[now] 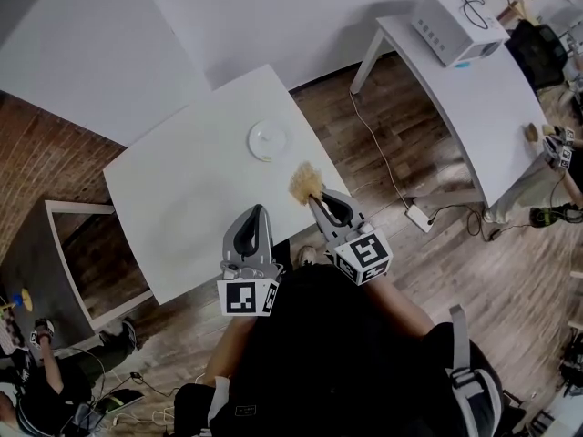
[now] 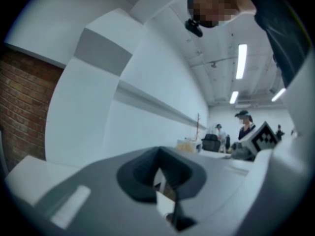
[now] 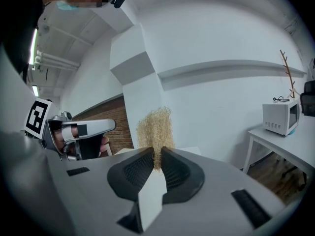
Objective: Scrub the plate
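Clamping the lower edge of the scrubber point(image 3: 155, 127), the fingers of the right gripper point(image 3: 156, 154) are closed on it, and the straw-coloured fibrous pad rises upright above their tips. The fingers of the left gripper point(image 2: 158, 156) meet tip to tip, with nothing between them. Both gripper views look out level across the room rather than down, so the two tools appear to be held raised and pointing forward. In the head view the scrubber hangs near the right-hand edge of the worktop point(image 1: 182, 198). The plate point(image 1: 270, 140) lies flat on that worktop, ahead of the scrubber and a little to its left, near it but not touching. It is white and round, so it has no long axis to line up with; whether it carries any soil cannot be made out. The right gripper is the nearer to the plate, while the left sits further back towards the person. Judged from this layout, scrubbing has not begun. The next move calls for tipping the scrubber down and carrying it forward-left onto the plate's face. The left gripper is free to steady the rim.
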Demonstrator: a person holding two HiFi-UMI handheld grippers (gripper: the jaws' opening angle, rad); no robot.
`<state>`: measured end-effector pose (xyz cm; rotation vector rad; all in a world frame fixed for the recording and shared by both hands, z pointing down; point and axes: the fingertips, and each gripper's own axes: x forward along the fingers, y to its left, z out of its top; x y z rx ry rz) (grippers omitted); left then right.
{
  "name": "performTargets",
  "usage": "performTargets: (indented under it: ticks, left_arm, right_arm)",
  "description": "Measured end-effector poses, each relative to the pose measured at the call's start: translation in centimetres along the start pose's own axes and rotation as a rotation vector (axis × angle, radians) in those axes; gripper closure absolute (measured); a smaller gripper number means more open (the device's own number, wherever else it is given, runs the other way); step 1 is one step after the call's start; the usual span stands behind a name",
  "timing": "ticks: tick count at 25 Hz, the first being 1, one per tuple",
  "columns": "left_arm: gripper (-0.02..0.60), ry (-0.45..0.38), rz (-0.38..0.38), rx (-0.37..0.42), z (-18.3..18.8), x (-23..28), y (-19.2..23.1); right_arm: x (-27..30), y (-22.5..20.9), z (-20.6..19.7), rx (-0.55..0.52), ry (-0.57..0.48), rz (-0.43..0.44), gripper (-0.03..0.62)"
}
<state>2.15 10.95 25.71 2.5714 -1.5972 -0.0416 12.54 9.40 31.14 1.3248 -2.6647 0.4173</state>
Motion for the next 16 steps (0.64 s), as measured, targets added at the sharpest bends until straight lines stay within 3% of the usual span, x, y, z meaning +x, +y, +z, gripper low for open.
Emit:
performTargets:
  ticks: [16]
  left_arm:
    - [0.578, -0.006, 0.011, -0.011, 0.18, -0.44, 0.86]
  right_arm:
    - [0.31, 0.24, -0.59, 0.005, 0.022, -0.004, 0.551]
